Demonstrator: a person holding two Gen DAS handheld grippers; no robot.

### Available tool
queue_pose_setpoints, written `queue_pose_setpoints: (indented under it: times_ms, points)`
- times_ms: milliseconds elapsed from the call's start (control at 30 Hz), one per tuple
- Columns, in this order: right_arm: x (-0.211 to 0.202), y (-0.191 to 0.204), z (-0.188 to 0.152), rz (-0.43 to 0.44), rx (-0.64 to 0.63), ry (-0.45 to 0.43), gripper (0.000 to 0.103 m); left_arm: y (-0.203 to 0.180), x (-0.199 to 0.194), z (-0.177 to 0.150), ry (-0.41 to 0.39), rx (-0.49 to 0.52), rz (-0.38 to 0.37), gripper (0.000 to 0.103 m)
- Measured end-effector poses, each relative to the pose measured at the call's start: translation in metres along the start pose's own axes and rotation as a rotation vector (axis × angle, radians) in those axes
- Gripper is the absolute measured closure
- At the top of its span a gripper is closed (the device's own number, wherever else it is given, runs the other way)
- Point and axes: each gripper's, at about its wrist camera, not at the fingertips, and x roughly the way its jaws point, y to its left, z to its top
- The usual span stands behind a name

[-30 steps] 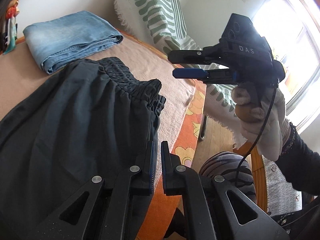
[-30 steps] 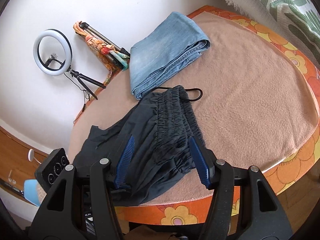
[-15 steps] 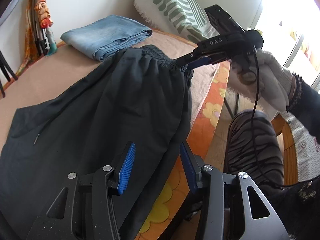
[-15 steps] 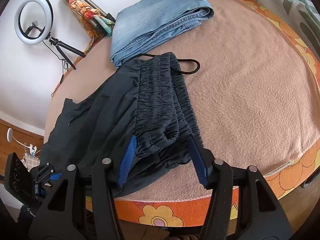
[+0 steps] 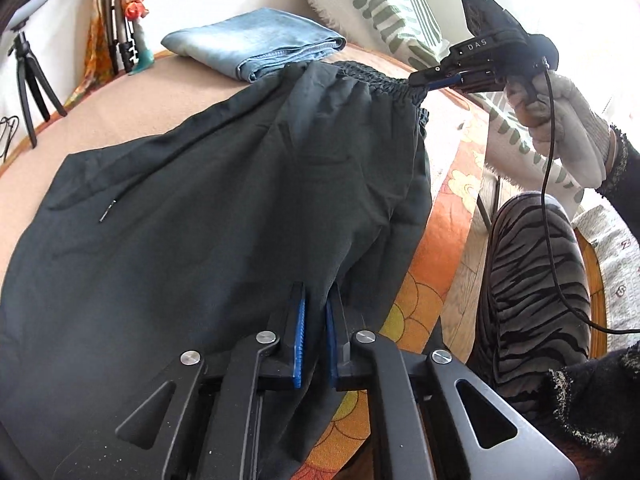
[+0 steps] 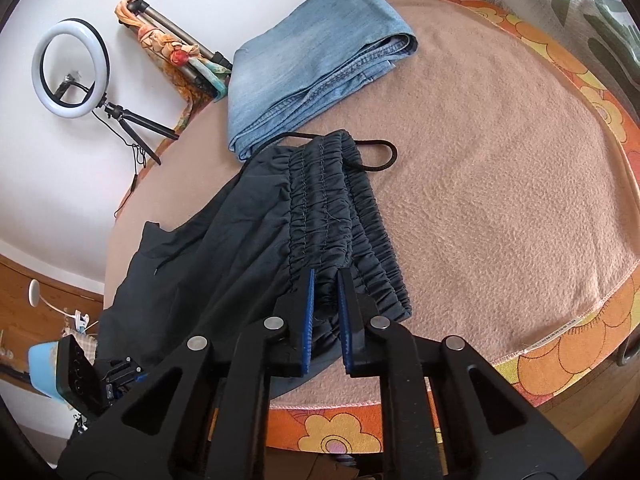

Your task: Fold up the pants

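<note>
Two garments are counted on the tabletop (image 6: 500,168): one pair of dark pants (image 5: 224,208) spread toward the near edge, and one folded pair of blue jeans (image 6: 312,60) at the far edge. Two grippers are counted, the left gripper (image 5: 316,332) and the right gripper (image 6: 326,312). One ring light (image 6: 70,68) and one folded tripod (image 6: 180,46) are seen beyond the far edge, and one patterned cushion (image 5: 380,8) at the far right corner.

Pants (image 6: 256,248) lie on the table (image 6: 500,208), folded jeans (image 6: 312,64) just behind them.
</note>
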Motion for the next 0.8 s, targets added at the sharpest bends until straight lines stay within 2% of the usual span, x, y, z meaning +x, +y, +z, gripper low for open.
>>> queue_pose_setpoints:
  times_ms: [133, 233, 300, 367, 467, 500, 567, 667, 800]
  points:
    - [-0.022, 0.004, 0.002, 0.055, 0.009, -0.028, 0.093, -0.004, -0.020, 0.001, -0.040, -0.014, -0.073, 0.097]
    - [-0.036, 0.004, 0.003, 0.071, 0.005, -0.056, 0.093, -0.002, -0.029, 0.003, -0.063, -0.035, -0.146, 0.097]
    - [-0.034, 0.001, 0.002, 0.051, 0.004, -0.056, 0.093, 0.001, -0.031, 0.003, -0.061, -0.058, -0.199, 0.097]
    - [-0.019, -0.003, -0.001, -0.018, -0.018, -0.022, 0.093, 0.005, -0.031, 0.003, -0.055, -0.074, -0.141, 0.096]
    - [0.003, -0.007, -0.007, -0.123, -0.063, 0.009, 0.093, 0.015, -0.033, -0.002, -0.053, -0.121, -0.131, 0.096]
    - [0.006, -0.009, -0.007, -0.117, -0.045, 0.016, 0.093, 0.018, -0.036, -0.005, -0.048, -0.138, -0.139, 0.096]
    - [0.000, -0.011, -0.006, -0.052, 0.001, 0.012, 0.093, 0.020, -0.040, -0.011, -0.035, -0.148, -0.126, 0.093]
    - [-0.017, 0.001, -0.001, -0.027, -0.022, -0.026, 0.093, 0.018, -0.045, -0.020, -0.013, -0.124, -0.112, 0.077]
    - [-0.033, 0.011, 0.003, -0.014, -0.043, -0.060, 0.093, 0.019, -0.046, -0.030, 0.004, -0.127, -0.100, 0.075]
